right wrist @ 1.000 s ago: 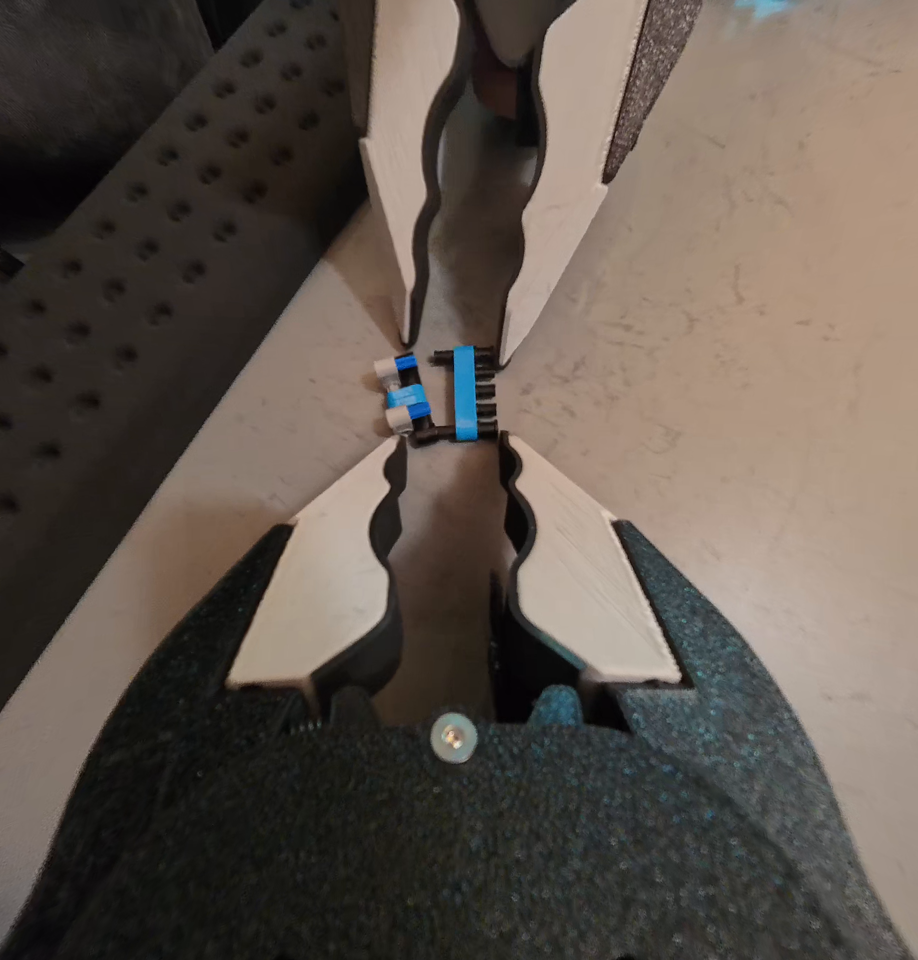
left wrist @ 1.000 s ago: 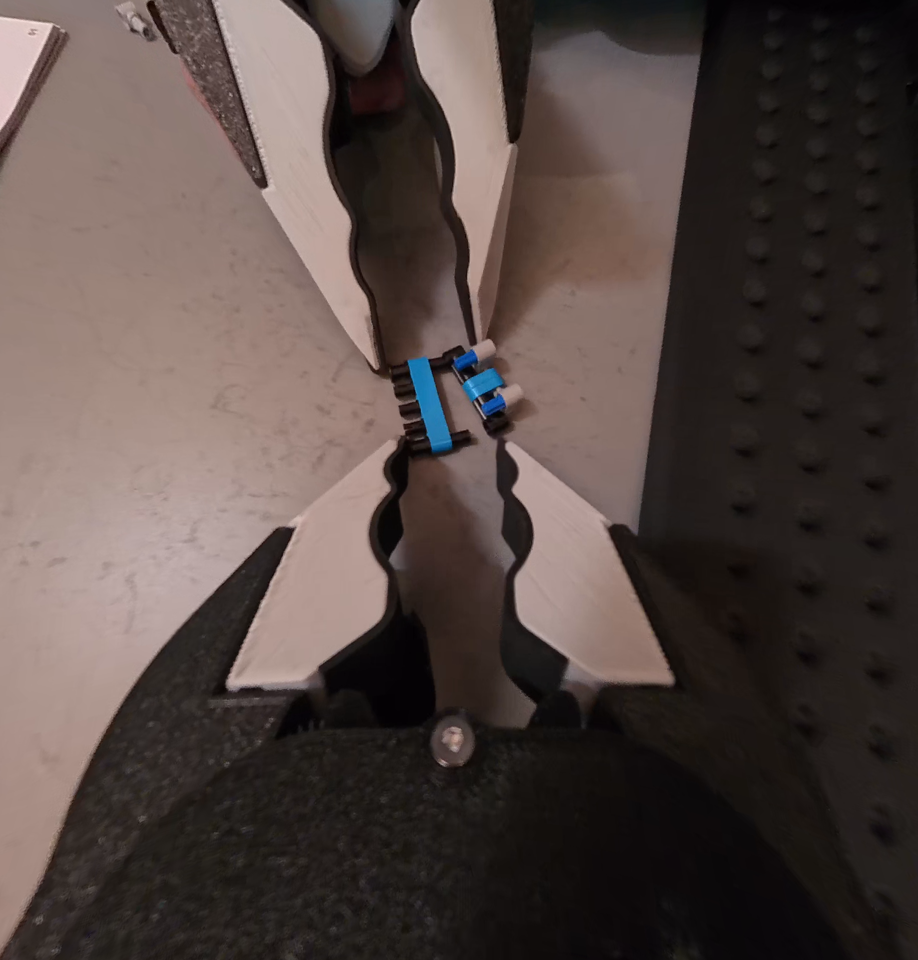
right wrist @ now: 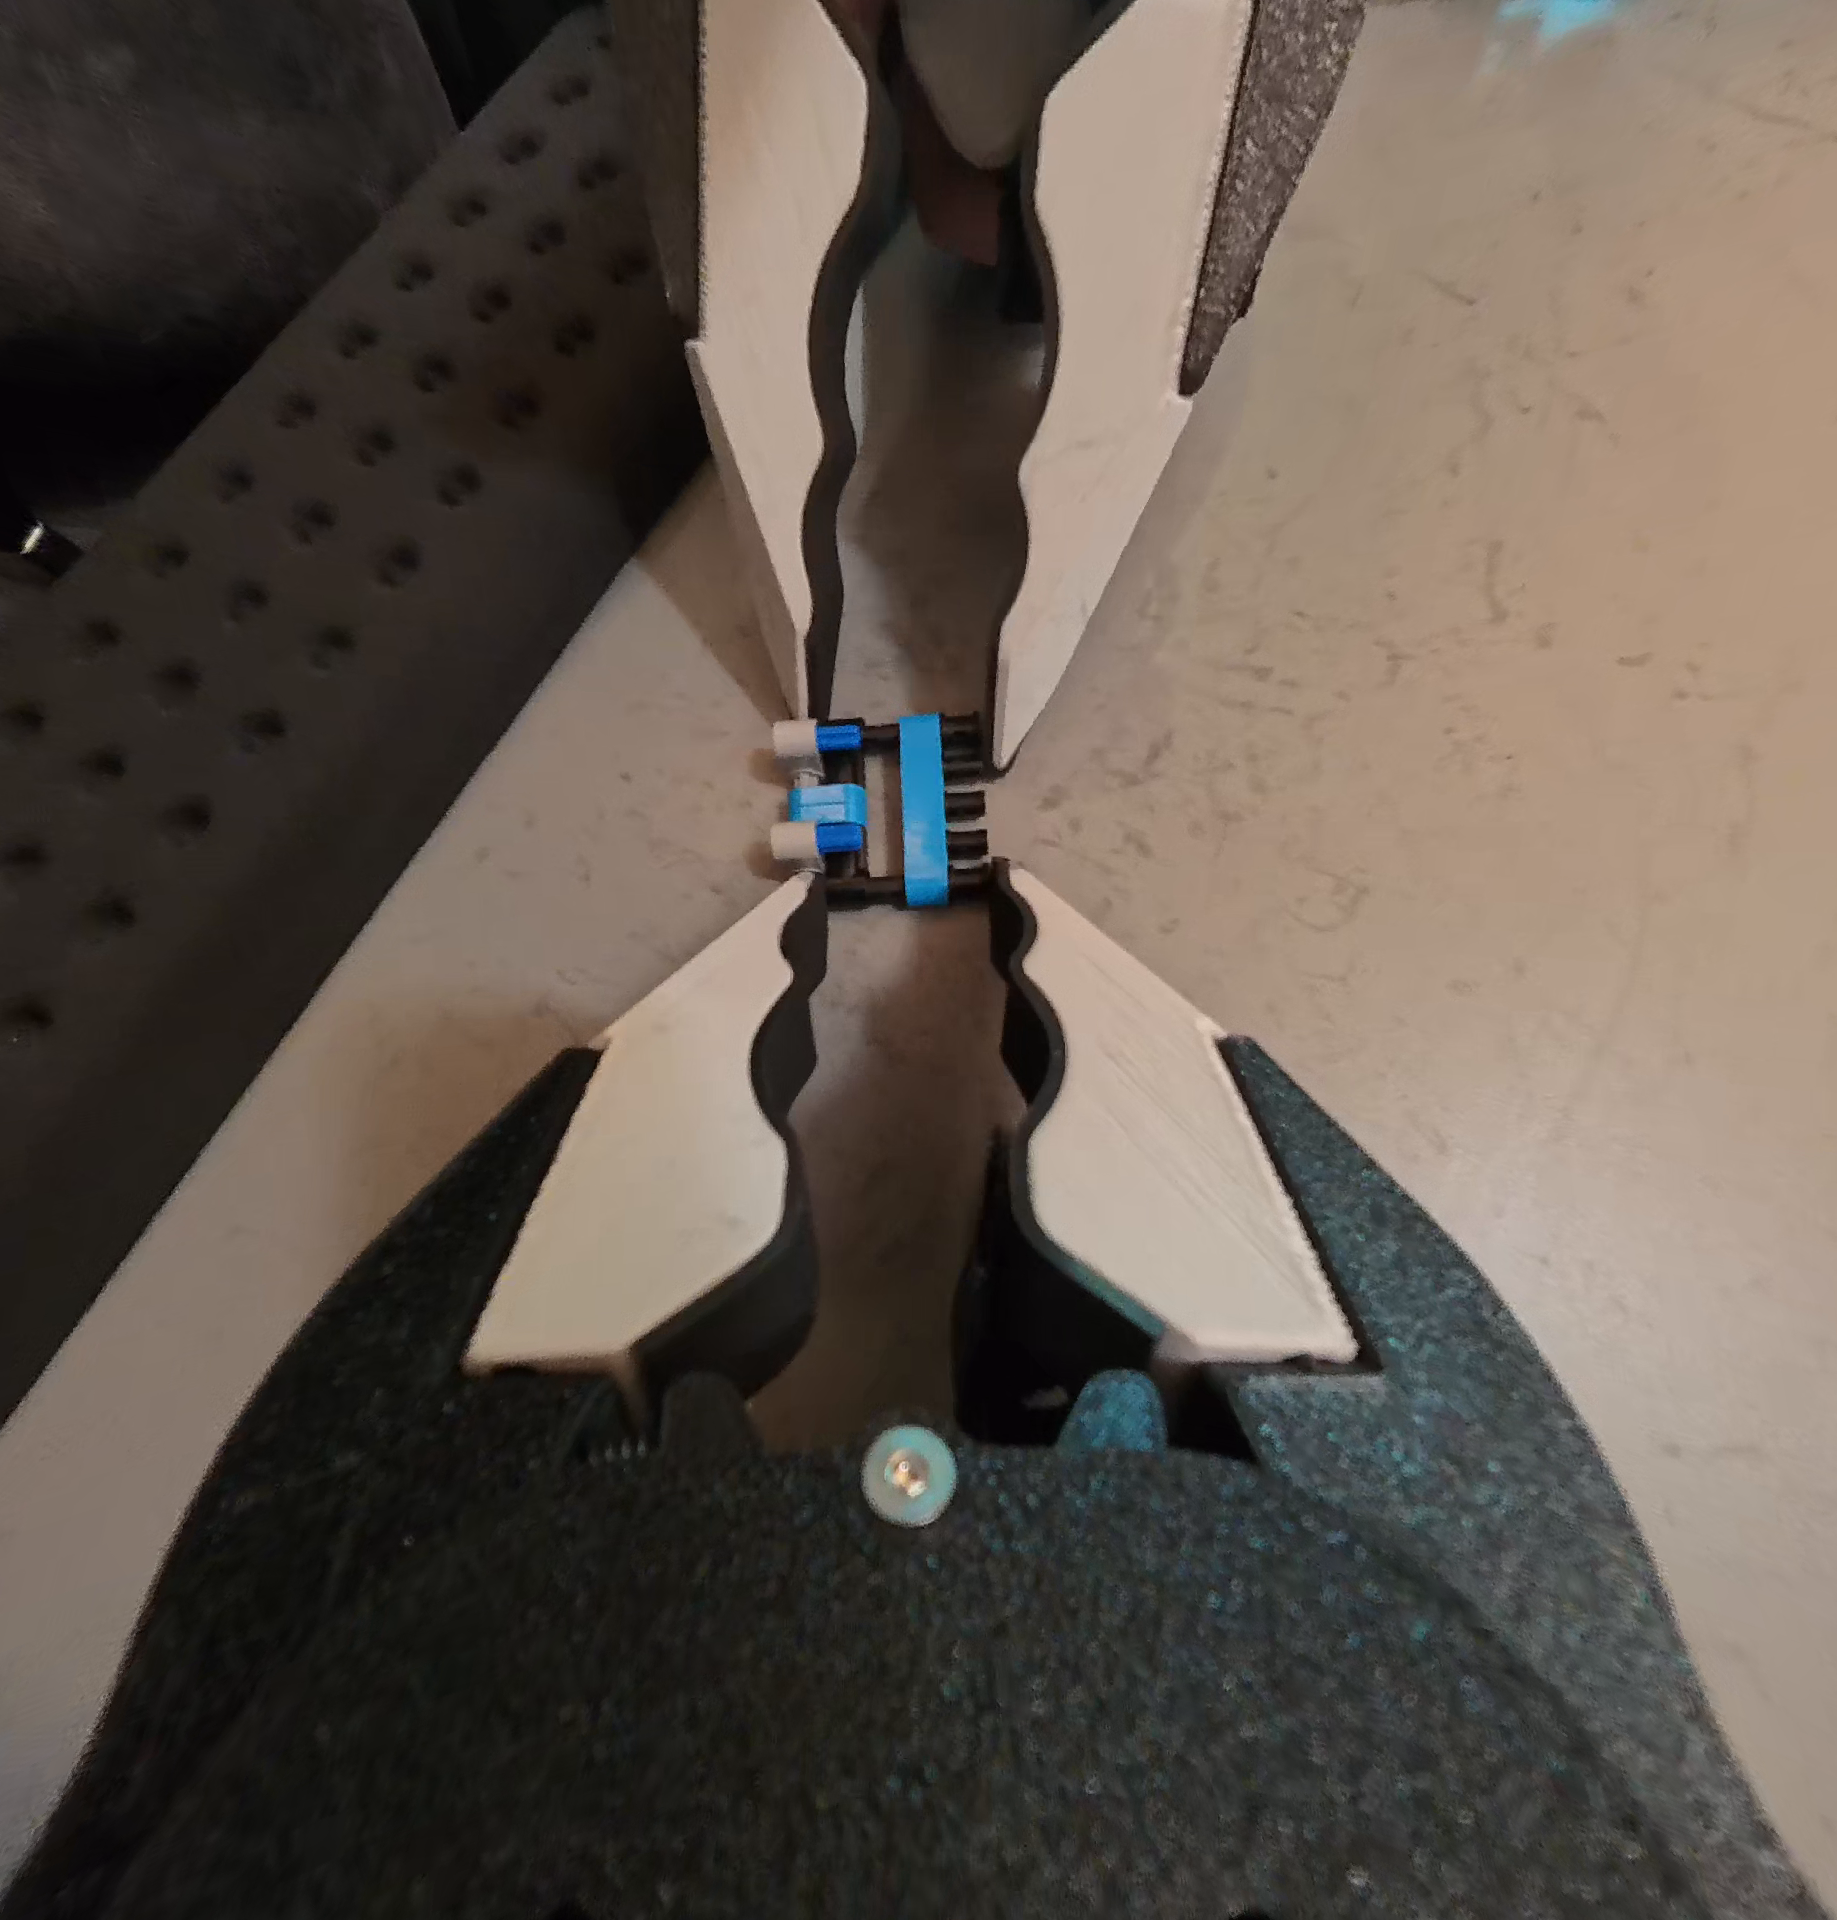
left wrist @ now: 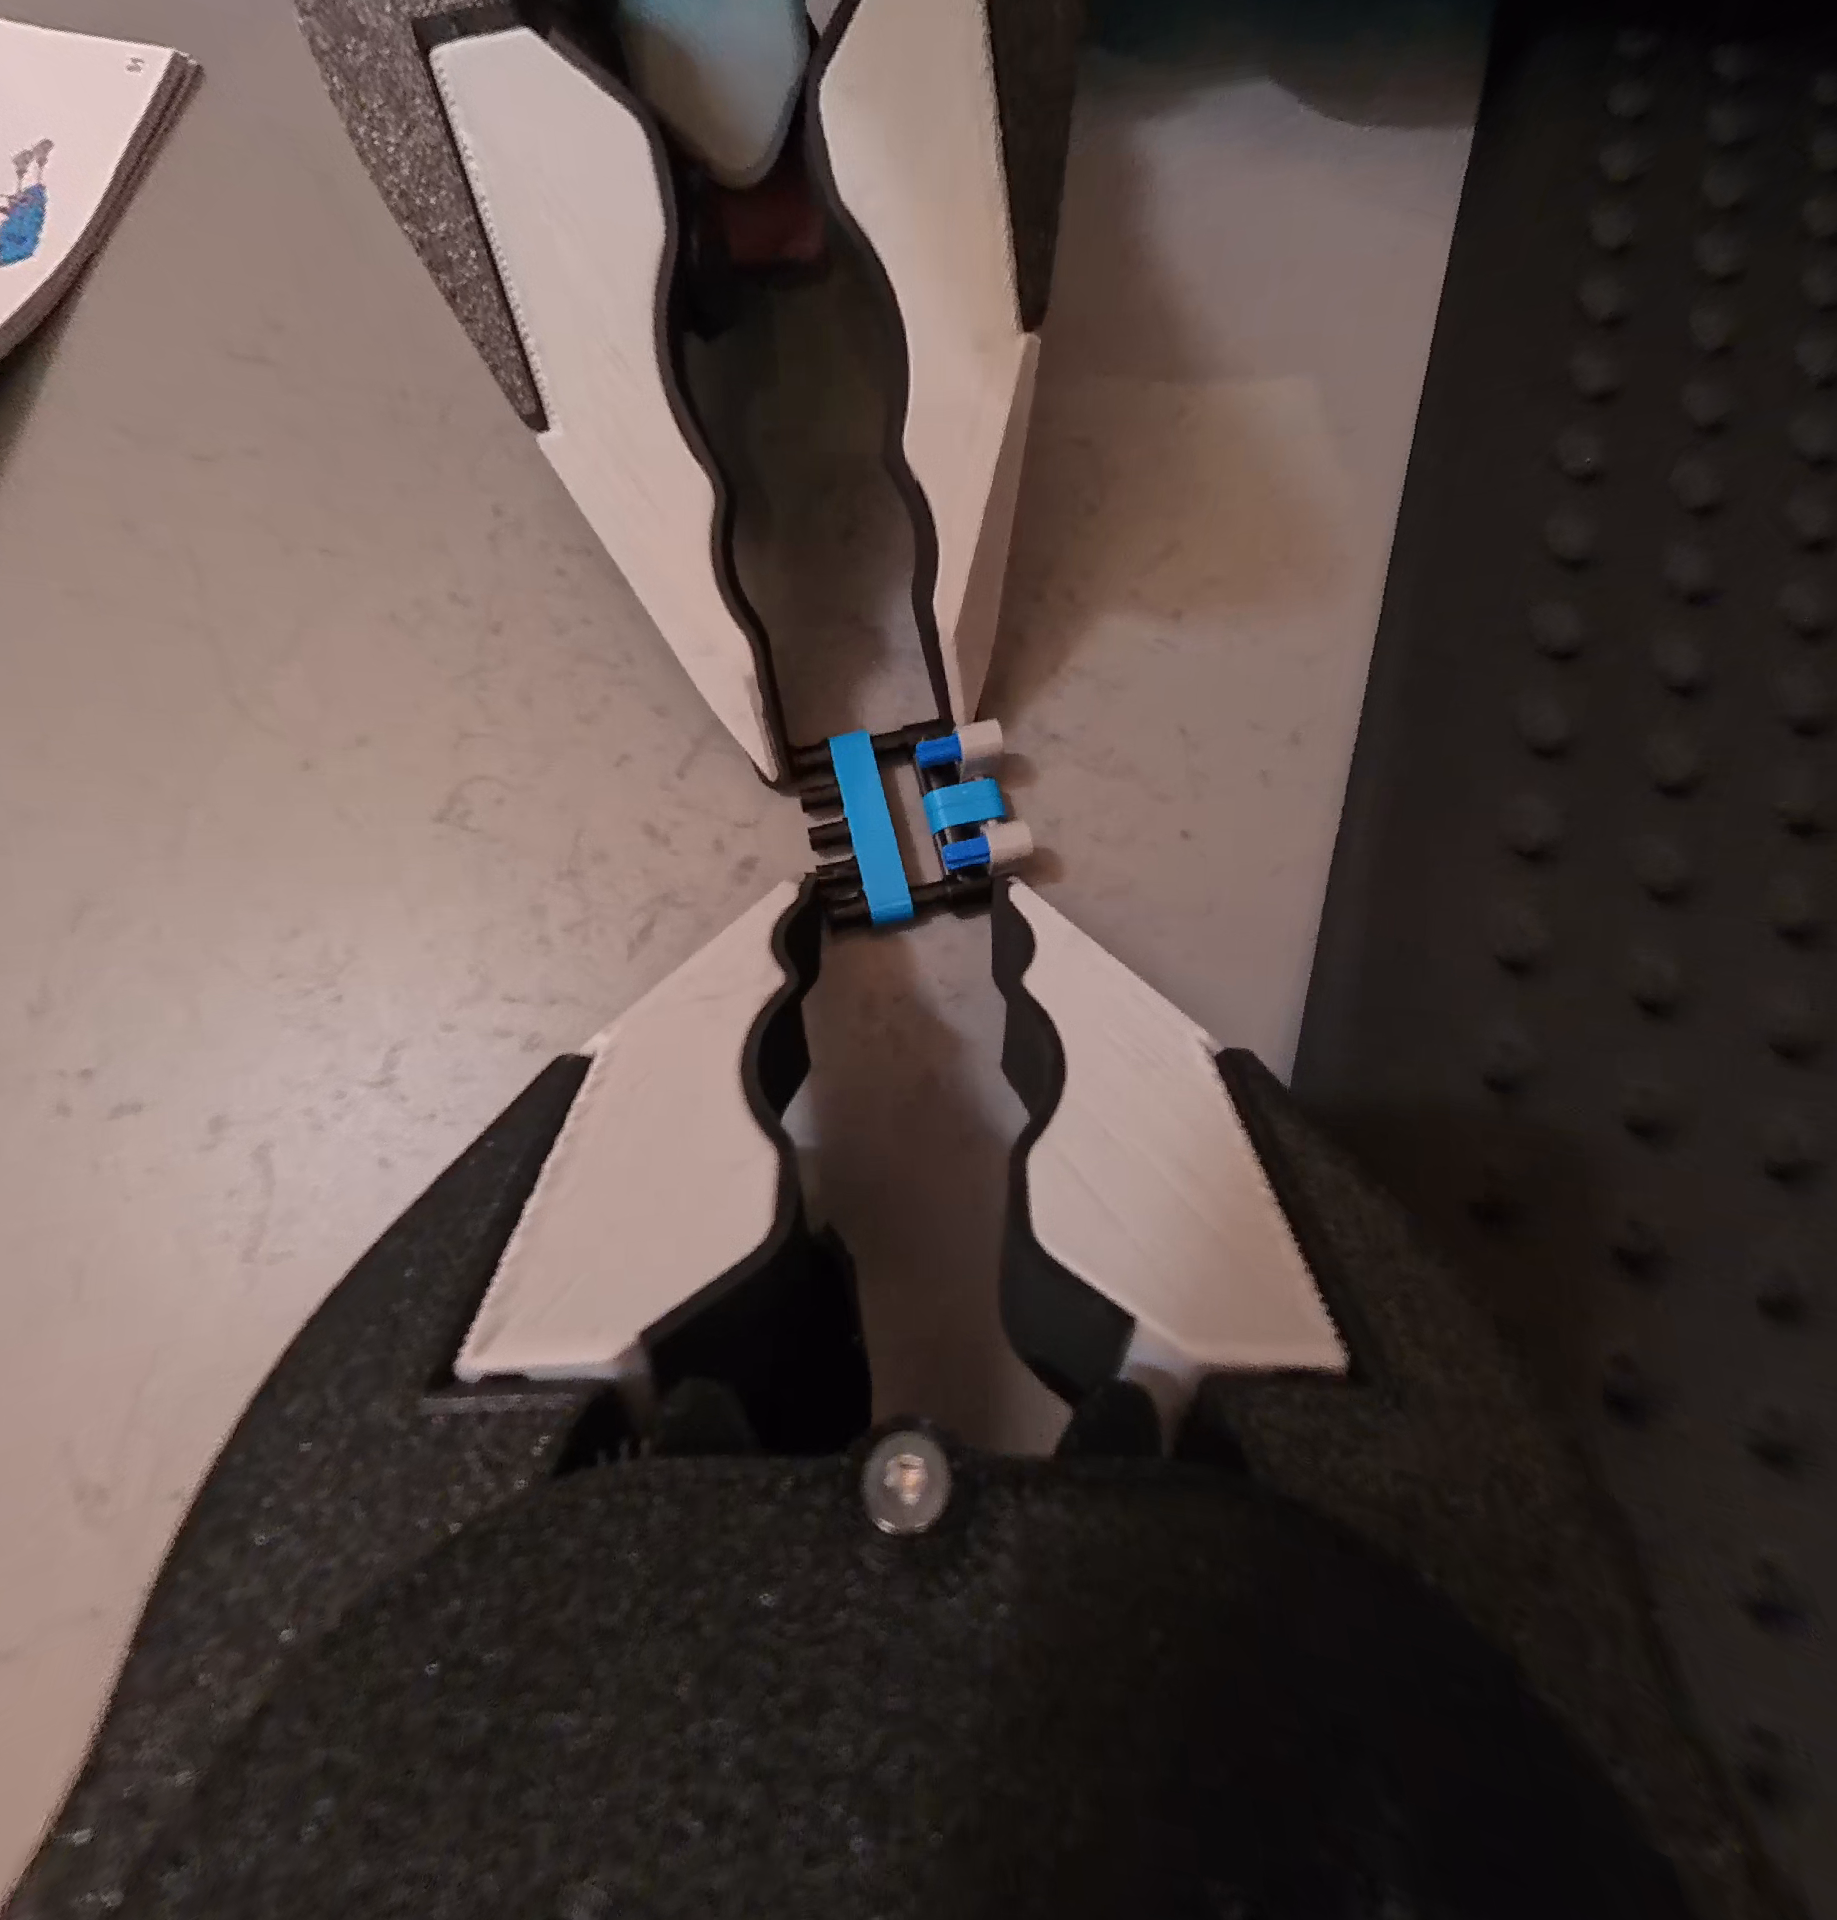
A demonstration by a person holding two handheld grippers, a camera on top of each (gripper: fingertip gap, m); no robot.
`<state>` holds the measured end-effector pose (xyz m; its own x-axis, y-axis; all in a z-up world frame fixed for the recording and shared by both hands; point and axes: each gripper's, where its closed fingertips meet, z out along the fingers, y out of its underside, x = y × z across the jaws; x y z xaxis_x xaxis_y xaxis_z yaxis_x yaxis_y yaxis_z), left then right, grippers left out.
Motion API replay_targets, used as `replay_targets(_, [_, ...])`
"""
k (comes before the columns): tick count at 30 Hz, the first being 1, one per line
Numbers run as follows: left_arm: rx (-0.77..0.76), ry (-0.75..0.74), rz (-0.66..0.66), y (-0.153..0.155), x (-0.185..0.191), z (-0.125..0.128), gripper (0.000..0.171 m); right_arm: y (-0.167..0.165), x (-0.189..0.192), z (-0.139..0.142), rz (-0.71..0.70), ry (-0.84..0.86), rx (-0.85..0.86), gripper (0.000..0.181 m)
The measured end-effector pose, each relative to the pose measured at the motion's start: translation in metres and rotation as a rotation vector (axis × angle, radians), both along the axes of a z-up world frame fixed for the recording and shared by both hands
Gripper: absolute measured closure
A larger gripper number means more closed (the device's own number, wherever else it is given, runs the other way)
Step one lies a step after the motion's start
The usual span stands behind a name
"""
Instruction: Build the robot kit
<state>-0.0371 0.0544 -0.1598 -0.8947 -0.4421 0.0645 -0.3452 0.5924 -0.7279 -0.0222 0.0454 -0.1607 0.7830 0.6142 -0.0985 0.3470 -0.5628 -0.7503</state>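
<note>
A small assembly (left wrist: 872,831) of a long blue beam, black pins, a short blue piece and two white bushings hangs between both grippers above a beige table (left wrist: 270,831). My left gripper (left wrist: 903,899) is shut on the black axle at its near end. My right gripper (left wrist: 867,743) reaches in from the top and is shut on the axle at its far end. In the right wrist view the assembly (right wrist: 919,810) sits between my right gripper (right wrist: 903,883) below and the left gripper (right wrist: 898,727) above. The white bushings (right wrist: 794,790) stick out to the left.
A black perforated board (left wrist: 1620,935) runs along the right side of the table; it also shows at the left in the right wrist view (right wrist: 218,623). A printed booklet (left wrist: 31,208) lies at the far left of the table. My two grippers' fingertips are within a few centimetres of each other.
The short blue piece with the white bushings was skewed against the long blue beam and now sits square to it. The right gripper's fingers have straightened into line with the left ones.
</note>
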Motion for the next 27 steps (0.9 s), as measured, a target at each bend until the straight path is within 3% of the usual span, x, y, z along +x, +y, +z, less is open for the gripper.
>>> replay_targets(20, [-0.02, 0.027, 0.051, -0.0016, 0.0032, 0.0005, 0.141, -0.0026, 0.0038, 0.0005, -0.004, 0.004, -0.042, 0.151])
replay_targets(27, [-0.035, 0.051, 0.097, -0.0009, 0.0035, -0.0003, 0.142, -0.0017, 0.0044, -0.0013, -0.004, -0.079, -0.042, 0.157])
